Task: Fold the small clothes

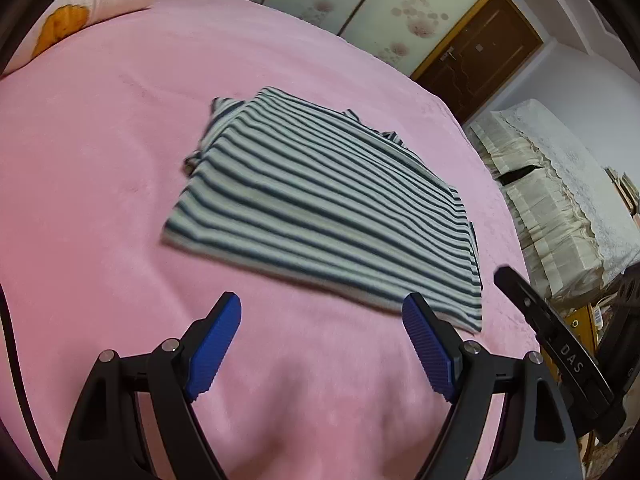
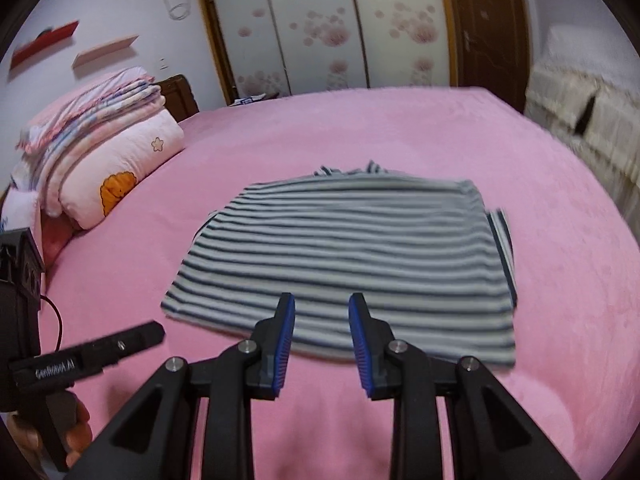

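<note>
- Blue-padded left tongs (image 1: 322, 322) sit nearest the left wrist camera, spread wide with nothing between the pads, hanging over bare pink bed cover (image 1: 100, 152) just short of the garment's near edge.
- Right tongs (image 2: 322, 322) stand at a narrow gap, also empty; their tips overlap the near hem in the right wrist view, but whether they touch the cloth I cannot tell.
- Striped shirt (image 2: 344, 264), the task's garment, lies flat near the middle of the bed as a rough rectangle, with a doubled edge showing along its right side and bits of sleeve or collar peeking out at the far edge.
- By that shape, I judge at least one fold is made; neither tool holds fabric, so the work looks to be between folds.
- Next move, as I read it: both tongs come down on the near hem corners, pinch through all layers, then carry that edge over to the far edge for a smaller packet. The right pair would need to shift toward a corner.
- Stacked quilts (image 2: 100, 140) sit at the left of the bed, well apart from the shirt.
</note>
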A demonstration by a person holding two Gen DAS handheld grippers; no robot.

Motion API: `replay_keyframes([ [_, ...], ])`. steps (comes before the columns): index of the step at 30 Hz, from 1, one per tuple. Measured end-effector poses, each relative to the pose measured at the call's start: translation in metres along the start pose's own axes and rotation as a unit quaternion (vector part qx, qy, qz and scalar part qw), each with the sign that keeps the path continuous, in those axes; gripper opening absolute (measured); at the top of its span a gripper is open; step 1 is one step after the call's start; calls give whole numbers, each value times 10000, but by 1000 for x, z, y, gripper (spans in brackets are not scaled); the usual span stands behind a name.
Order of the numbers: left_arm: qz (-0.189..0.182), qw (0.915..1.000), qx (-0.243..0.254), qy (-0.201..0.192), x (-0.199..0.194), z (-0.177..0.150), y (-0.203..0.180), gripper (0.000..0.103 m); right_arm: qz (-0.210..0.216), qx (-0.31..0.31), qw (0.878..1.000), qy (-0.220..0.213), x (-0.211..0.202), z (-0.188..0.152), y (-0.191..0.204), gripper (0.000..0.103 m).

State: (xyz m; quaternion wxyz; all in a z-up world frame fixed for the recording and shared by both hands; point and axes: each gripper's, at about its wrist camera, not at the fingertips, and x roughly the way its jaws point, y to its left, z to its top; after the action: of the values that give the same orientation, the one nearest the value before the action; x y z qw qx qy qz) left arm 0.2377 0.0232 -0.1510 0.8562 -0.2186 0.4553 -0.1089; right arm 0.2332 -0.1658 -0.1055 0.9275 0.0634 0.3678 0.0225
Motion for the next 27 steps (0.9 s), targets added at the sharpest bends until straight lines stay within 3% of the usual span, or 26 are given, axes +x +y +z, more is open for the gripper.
replay_keyframes([
  [6,116,9990,275,-327,47,49,-12,82,134,-201,9997,21,62,34,4,28],
  [12,497,9983,-154,-279,89,78,5,82,88,-53,9991,411,130,45,-5,24],
  [19,21,9936,-1133,22,89,43,45,82,25,151,9975,685,175,43,-13,18],
  [27,-263,9883,-1490,216,75,-1,58,82,-15,193,9959,882,196,38,-13,18],
])
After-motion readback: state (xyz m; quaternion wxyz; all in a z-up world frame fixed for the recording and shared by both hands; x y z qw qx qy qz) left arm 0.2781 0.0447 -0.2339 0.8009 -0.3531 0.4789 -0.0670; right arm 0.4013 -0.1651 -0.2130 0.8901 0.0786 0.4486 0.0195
